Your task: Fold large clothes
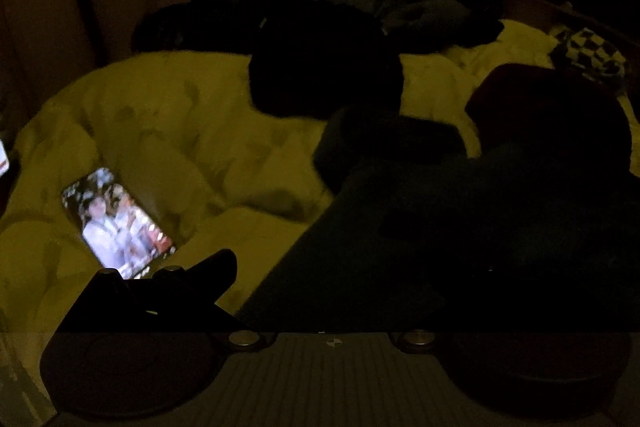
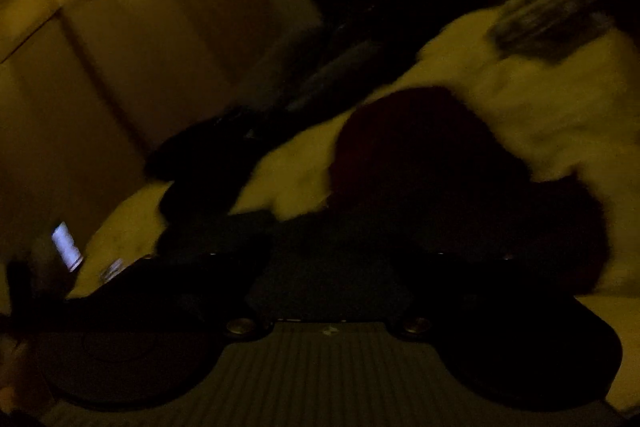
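The room is very dark. A large dark garment [image 1: 460, 227] lies spread over a pale quilt [image 1: 168, 131] on a bed and fills the lower right of the left wrist view. My left gripper [image 1: 320, 291] sits low over its near edge; one black finger [image 1: 192, 283] shows at the left, the other is lost against the dark cloth. In the blurred right wrist view the same dark garment [image 2: 332, 267] lies between my right gripper's fingers [image 2: 176, 291], and the right gripper [image 2: 332, 291] is too dark to read. A dark red garment [image 2: 420, 155] lies just beyond.
A lit phone [image 1: 116, 223] lies on the quilt at the left, also in the right wrist view [image 2: 66, 247]. A black garment [image 1: 324, 67], the dark red one [image 1: 548, 107], a checkered cloth [image 1: 588, 55] and more dark clothes [image 1: 420, 3] lie farther back. A wall stands behind.
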The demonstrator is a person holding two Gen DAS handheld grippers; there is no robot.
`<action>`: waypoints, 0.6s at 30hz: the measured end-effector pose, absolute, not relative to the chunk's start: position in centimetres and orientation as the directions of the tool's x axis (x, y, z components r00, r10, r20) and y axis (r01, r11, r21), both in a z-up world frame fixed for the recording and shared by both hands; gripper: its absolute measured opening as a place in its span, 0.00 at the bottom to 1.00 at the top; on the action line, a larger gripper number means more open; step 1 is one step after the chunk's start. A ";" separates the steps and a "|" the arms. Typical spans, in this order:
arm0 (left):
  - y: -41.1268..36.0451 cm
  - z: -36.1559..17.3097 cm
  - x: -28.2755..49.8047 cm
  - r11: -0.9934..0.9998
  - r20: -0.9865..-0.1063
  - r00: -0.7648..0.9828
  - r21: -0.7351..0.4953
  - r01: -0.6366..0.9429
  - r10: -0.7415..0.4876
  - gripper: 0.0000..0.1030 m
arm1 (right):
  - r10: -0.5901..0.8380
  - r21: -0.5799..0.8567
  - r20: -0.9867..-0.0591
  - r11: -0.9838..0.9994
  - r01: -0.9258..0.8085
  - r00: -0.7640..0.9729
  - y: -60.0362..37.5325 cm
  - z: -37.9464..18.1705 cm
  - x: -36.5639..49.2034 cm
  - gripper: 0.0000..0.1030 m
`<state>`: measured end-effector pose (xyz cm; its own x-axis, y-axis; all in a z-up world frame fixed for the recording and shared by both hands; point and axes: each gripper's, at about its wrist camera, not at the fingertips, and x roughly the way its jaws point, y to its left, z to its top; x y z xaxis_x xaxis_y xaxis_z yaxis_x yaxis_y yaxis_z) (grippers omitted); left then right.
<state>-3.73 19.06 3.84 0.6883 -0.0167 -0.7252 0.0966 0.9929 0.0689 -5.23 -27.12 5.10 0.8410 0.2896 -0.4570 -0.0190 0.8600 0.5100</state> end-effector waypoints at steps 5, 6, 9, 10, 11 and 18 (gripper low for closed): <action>17.3 4.3 -1.7 0.988 -0.723 0.686 0.036 0.153 -0.080 1.00 | 0.367 0.505 -0.588 0.863 -0.027 0.721 -26.3 1.7 -4.9 0.50; 16.8 3.9 -1.1 0.985 -0.731 0.677 0.040 0.168 -0.086 1.00 | 0.342 0.453 -0.651 0.891 -0.015 0.678 -25.5 0.7 -4.6 0.50; 14.8 0.6 0.8 0.972 -0.769 0.639 0.162 0.173 0.014 1.00 | 0.256 0.307 -0.793 0.952 0.001 0.553 -23.9 -1.8 -3.8 0.48; 14.2 -0.8 1.2 0.963 -0.786 0.616 0.208 0.174 0.058 1.00 | 0.247 0.283 -0.804 0.959 -0.017 0.541 -23.5 -2.3 -3.7 0.49; 13.7 -2.4 1.4 0.952 -0.794 0.602 0.244 0.183 0.088 1.00 | 0.239 0.271 -0.810 0.962 -0.020 0.536 -23.3 -2.5 -3.7 0.49; 14.3 -4.3 1.0 0.952 -0.789 0.610 0.239 0.192 0.075 1.00 | 0.244 0.279 -0.810 0.960 -0.016 0.533 -23.3 -3.3 -3.9 0.54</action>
<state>0.99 14.31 -4.29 0.6096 0.0754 -0.7891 0.1915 0.9520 0.2389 -3.91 -23.26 -3.28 0.5326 0.2439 -0.8105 -0.0159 0.9603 0.2786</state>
